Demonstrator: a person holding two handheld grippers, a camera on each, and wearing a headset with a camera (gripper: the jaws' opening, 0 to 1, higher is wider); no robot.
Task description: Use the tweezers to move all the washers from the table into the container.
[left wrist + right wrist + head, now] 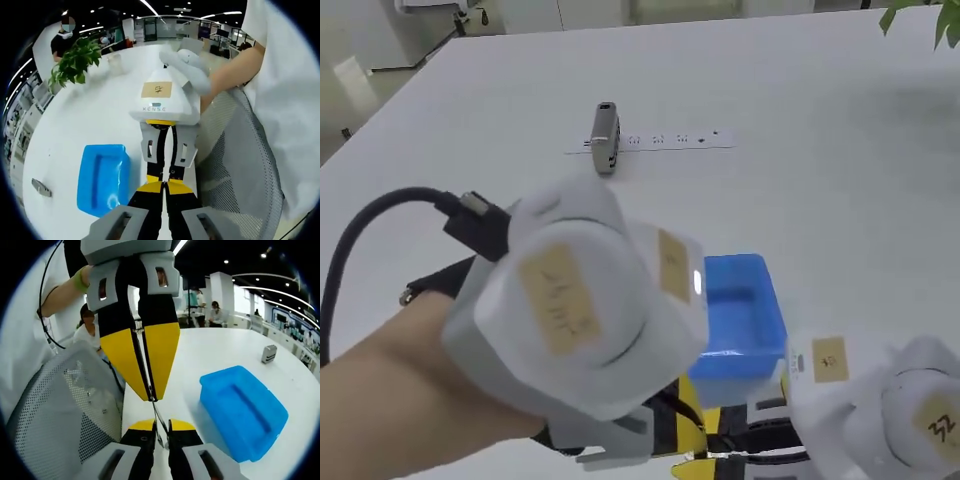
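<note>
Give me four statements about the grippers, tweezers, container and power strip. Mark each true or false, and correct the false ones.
1. The container is blue. True.
2. The power strip lies in the container. False: it lies on the table, beyond the container and apart from it.
3. The left gripper and the right gripper point at each other, tips close together. True.
4. The tweezers lie loose on the table. False: they run between the two grippers' jaws, held above the table.
</note>
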